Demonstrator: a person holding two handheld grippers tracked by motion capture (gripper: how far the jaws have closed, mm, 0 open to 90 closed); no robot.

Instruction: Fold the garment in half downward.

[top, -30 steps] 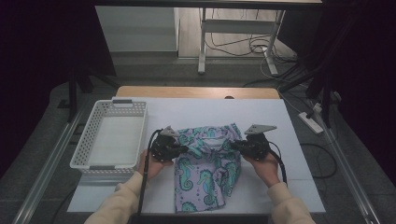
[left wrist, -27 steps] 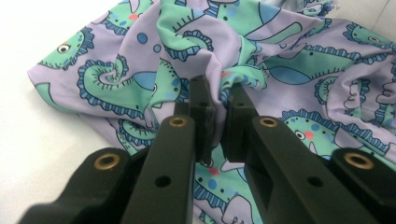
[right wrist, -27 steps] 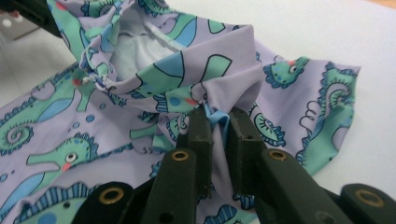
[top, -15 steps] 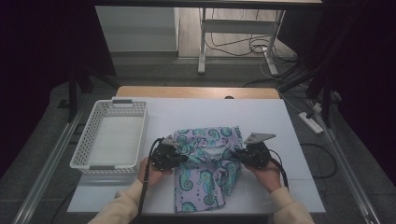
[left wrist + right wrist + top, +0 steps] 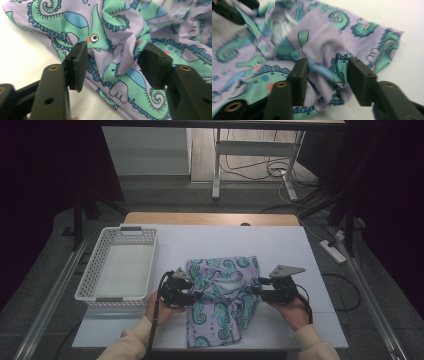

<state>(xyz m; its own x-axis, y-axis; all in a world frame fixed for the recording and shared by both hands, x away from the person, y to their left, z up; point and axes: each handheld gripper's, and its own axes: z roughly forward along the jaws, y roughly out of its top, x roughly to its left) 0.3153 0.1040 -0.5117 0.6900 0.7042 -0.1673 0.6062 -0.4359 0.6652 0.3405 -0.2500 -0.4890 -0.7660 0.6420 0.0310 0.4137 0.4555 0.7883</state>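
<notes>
A lilac cloth with a teal seahorse print lies crumpled on the white table top, its lower end reaching the near edge. My left gripper is at the cloth's left side and my right gripper at its right side, pointing toward each other. Both pairs of jaws have just been opening. In the left gripper view a raised fold of cloth stands loose between the left gripper's spread jaws. In the right gripper view a fold likewise sits between the right gripper's spread jaws, unpinched.
A white plastic basket stands to the left of the cloth, close to my left hand. The white table top stretches behind and to the right of the cloth. Cables and a desk frame lie on the floor beyond.
Both hands have drifted toward the near edge of the table. Both pairs of jaws have spread apart and let go of the cloth folds.
</notes>
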